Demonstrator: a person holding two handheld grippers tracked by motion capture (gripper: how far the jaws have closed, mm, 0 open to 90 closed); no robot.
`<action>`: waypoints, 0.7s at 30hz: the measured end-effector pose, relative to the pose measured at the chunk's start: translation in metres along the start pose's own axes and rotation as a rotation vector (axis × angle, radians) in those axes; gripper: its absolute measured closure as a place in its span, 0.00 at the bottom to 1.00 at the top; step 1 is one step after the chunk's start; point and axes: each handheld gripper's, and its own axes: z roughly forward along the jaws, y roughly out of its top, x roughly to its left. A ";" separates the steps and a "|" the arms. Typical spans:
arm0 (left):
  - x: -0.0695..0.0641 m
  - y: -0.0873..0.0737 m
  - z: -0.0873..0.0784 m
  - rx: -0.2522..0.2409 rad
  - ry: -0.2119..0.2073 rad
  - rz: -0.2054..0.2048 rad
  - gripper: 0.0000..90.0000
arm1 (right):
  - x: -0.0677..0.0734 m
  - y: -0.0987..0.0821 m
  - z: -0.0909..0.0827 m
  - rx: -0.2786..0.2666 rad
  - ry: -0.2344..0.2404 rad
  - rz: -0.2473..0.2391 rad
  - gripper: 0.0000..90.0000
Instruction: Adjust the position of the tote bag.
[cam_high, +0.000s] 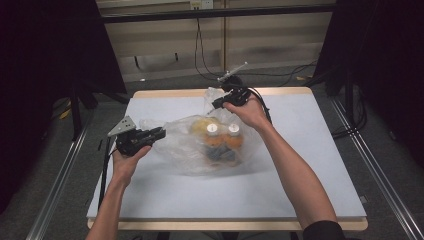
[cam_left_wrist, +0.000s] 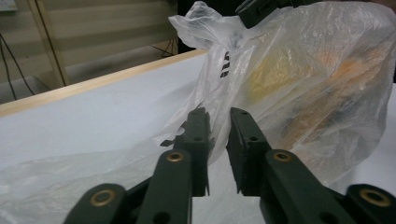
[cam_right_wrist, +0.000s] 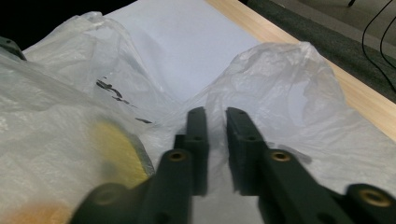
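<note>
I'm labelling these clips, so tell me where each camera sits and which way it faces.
High view: above the near edge, looking forward and down at table, bag, both forearms.
Left gripper view: along its jaws, shut on bag film.
Right gripper view: along its jaws, pinching bag edge.
Shared: the bag.

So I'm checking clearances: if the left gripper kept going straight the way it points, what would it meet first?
Probably the clear plastic bag itself: the left gripper points at its bulging side, film already between the jaws.

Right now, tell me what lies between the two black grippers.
In the high view, the clear plastic bag with white-capped bottles spans left gripper to right gripper.
</note>
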 end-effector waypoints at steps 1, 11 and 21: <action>0.000 0.000 -0.001 0.008 -0.008 0.004 0.92 | 0.001 -0.001 -0.001 -0.010 -0.003 -0.005 1.00; -0.005 0.010 -0.015 -0.031 0.012 -0.008 1.00 | 0.002 -0.005 -0.030 -0.153 -0.005 0.013 1.00; -0.018 0.029 -0.033 -0.075 -0.012 0.032 1.00 | 0.009 0.000 -0.070 -0.315 0.023 0.015 1.00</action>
